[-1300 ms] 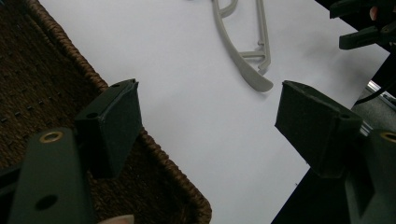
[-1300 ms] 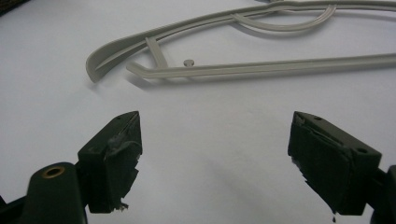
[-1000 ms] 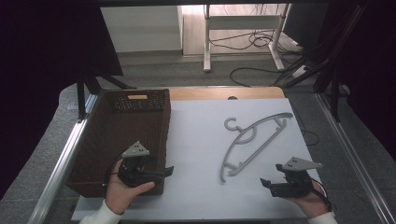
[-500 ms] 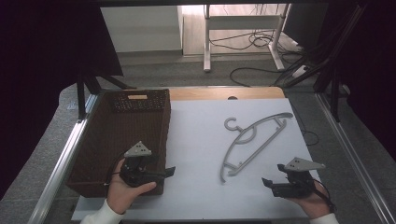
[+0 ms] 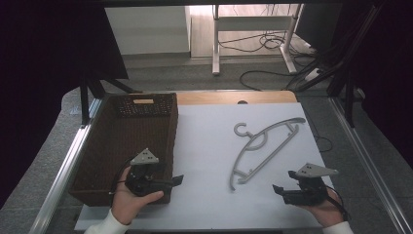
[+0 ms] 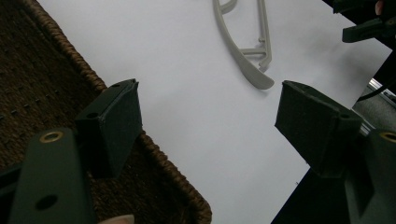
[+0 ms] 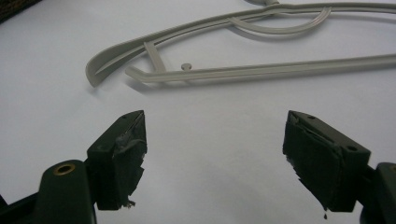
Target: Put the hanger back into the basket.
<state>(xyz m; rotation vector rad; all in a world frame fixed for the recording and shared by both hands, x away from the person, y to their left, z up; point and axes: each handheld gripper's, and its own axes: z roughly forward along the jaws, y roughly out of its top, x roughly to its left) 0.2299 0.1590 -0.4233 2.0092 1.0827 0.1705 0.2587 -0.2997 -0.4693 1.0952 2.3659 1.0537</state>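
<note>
Little has moved since the earlier frames: the right hand-held gripper [image 5: 281,190] has slid slightly lower on the white counter [image 5: 209,146], while the left hand-held gripper [image 5: 176,181] stays at the near right corner of the brown wicker basket [image 5: 97,146]. Both have their 2 jaws spread wide with nothing between them. The grey plastic hanger [image 5: 265,146] lies flat on the counter between the basket and the right hand-held gripper, hook toward the far side, touched by neither. The right gripper view brings its near arm tip and crossbar close — just beyond the open jaws. The left gripper view shows the basket's woven rim [image 6: 154,149] under the left jaw and the hanger's tip farther off.
</note>
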